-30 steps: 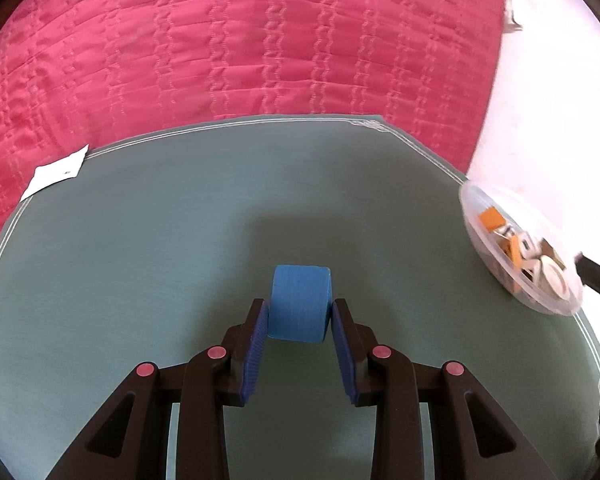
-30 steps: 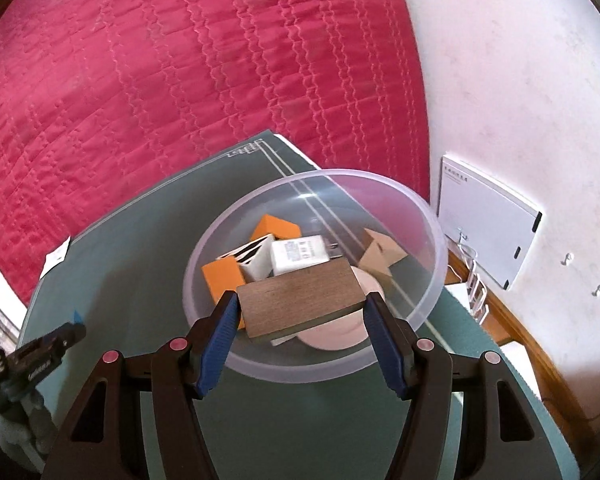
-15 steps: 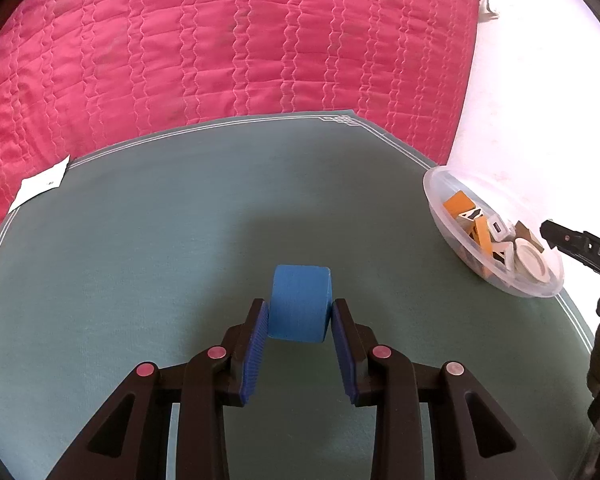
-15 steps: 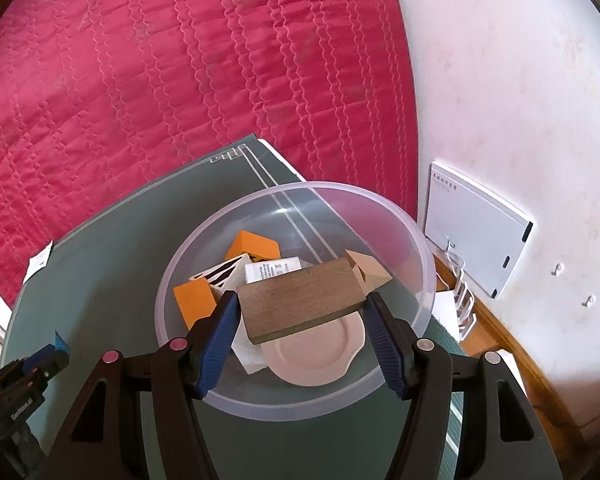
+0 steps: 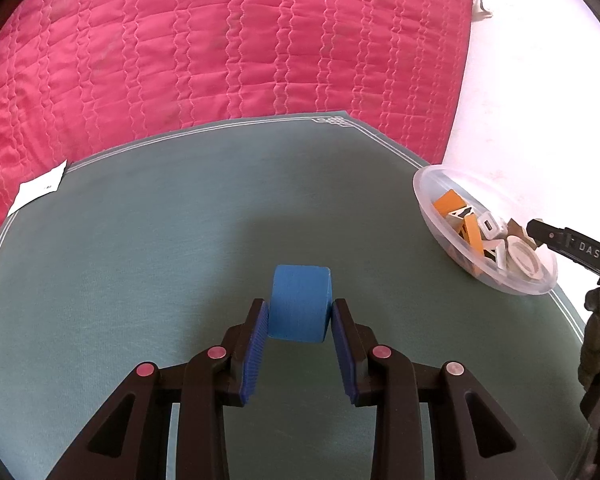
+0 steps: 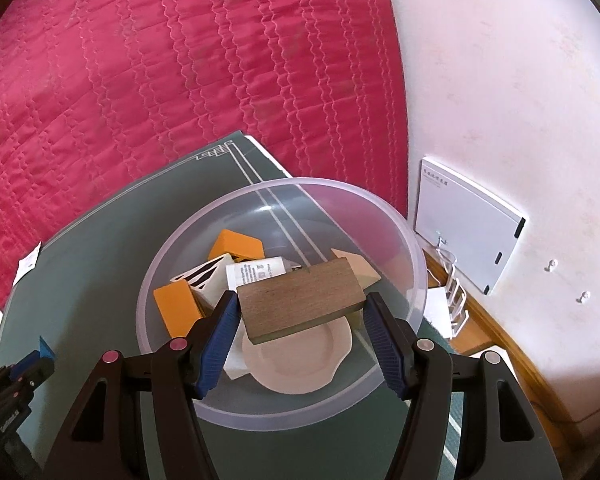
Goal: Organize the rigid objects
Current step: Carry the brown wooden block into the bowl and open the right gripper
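A blue block [image 5: 300, 288] sits between the blue pads of my left gripper [image 5: 299, 307], which is shut on it just above the green table mat [image 5: 160, 248]. In the right wrist view my right gripper [image 6: 300, 308] is shut on a brown wooden block [image 6: 300, 294], held over the middle of a clear plastic bowl [image 6: 414, 256]. The bowl holds orange blocks [image 6: 236, 244], a white charger [image 6: 260, 272], a cream dish [image 6: 300, 364] and a pale wooden piece [image 6: 360, 270]. The same bowl [image 5: 428, 196] stands at the mat's right edge in the left wrist view, with a right finger [image 5: 572, 244] over it.
A pink quilted bed cover [image 5: 220, 60] lies beyond the mat. A white paper slip [image 5: 40, 190] lies at the mat's far left corner. A white panel [image 6: 468, 236] leans on the wall beside a wire rack [image 6: 454, 300]. The left gripper [image 6: 20, 372] shows at the lower left.
The right gripper has carried the wooden block from above the bowl's near side to above its middle. The left gripper still holds the blue block, and its view has swung slightly right.
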A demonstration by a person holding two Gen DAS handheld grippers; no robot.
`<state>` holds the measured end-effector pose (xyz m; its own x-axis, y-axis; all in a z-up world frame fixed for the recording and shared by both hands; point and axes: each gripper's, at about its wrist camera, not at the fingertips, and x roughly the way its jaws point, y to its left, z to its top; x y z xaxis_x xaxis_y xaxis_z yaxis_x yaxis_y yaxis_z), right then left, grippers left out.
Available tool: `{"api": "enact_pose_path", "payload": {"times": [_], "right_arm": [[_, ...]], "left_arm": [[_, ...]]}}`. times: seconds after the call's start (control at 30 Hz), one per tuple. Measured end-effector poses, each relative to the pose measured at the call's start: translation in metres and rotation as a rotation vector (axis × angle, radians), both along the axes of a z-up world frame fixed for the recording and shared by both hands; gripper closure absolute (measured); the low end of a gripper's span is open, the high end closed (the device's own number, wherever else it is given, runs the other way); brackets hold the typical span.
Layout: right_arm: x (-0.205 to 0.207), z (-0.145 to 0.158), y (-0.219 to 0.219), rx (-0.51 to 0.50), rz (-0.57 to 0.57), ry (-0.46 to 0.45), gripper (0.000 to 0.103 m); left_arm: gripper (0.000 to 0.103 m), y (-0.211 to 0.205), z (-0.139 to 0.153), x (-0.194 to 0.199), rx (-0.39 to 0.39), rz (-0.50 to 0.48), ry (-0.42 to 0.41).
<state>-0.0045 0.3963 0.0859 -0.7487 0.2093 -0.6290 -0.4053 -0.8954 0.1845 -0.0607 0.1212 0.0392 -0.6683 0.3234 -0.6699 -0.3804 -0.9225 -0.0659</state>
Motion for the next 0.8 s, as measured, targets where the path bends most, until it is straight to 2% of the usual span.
{"api": "enact_pose_path", "payload": {"times": [0.43,0.8], "right_arm": [[-0.002,0.000,0.005,0.002,-0.001,0.003,0.039],[-0.020,0.004,0.010,-0.011,0.016,0.014,0.038]], "left_arm": [[0.069,0.005,0.000,0.004,-0.002,-0.006,-0.008],[0.069,0.010,-0.004,0.006,-0.003,0.001,-0.021]]}}
